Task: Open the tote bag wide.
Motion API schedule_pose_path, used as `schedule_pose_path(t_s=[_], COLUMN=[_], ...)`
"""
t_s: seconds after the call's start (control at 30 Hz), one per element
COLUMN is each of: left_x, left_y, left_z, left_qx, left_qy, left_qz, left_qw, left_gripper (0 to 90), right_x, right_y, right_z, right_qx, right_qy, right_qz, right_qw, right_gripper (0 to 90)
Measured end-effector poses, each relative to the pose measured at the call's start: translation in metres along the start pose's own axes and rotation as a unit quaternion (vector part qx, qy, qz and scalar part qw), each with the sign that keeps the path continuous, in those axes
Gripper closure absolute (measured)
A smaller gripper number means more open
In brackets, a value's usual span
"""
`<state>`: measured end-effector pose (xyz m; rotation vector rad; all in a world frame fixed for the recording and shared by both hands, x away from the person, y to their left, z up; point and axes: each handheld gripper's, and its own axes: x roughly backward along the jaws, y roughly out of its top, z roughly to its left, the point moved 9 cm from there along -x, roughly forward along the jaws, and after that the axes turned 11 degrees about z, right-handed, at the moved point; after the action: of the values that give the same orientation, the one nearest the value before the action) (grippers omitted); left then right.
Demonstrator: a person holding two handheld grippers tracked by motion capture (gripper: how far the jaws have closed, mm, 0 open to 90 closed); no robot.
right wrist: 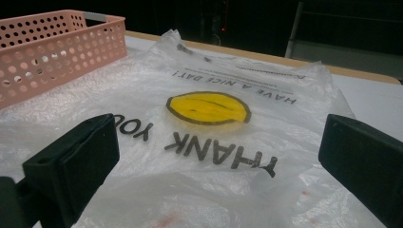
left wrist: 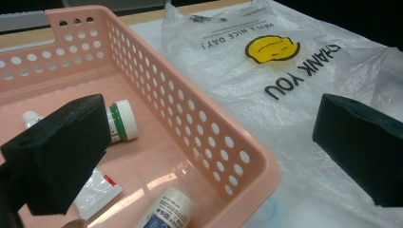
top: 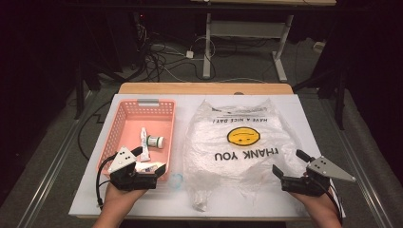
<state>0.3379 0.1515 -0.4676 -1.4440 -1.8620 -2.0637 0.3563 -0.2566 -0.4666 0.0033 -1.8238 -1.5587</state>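
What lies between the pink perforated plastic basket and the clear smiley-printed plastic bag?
Bare white tabletop separates basket and bag in the high view.

On the table (top: 294, 107), side by side: basket (top: 113, 130) at left, plastic bag (top: 237, 152) lying flat at right, its left edge just beside the basket's right wall. In the basket, toward the near half: 1 small jar (top: 155, 141) lying on its side, 1 tube (top: 144, 142) just left of it, 1 bottle (left wrist: 166, 211) nearer, by the near right corner. Left gripper (top: 151, 160) over the basket's near right corner, jaws spread wide. Right gripper (top: 289, 163) at the bag's near right edge, jaws spread wide above the bag. Beyond the table's far edge, floor cables (top: 161, 57) and desk legs (top: 207, 47).
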Motion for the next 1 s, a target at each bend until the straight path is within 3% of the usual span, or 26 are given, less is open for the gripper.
schedule_pose_path(t_s=[0.47,0.77,1.0], left_x=[-0.004,-0.004,-0.004], left_y=[-0.001,-0.001,-0.001], left_z=[-0.004,-0.004,-0.003], left_qx=[-0.005,-0.005,-0.003], left_qy=[-0.001,-0.002,-0.002], left_qz=[0.004,0.004,0.004], left_qw=[1.0,1.0,1.0], left_gripper=[0.0,0.0,0.0], right_x=[0.003,0.012,0.017], right_y=[-0.002,-0.009,-0.023], right_z=[-0.01,-0.042,-0.07], right_qx=[0.001,-0.022,-0.047], right_qy=[-0.005,-0.038,-0.059], right_qz=[0.006,0.013,0.033], right_qw=[1.0,0.9989,0.9966], right_gripper=[0.4,4.1,14.7])
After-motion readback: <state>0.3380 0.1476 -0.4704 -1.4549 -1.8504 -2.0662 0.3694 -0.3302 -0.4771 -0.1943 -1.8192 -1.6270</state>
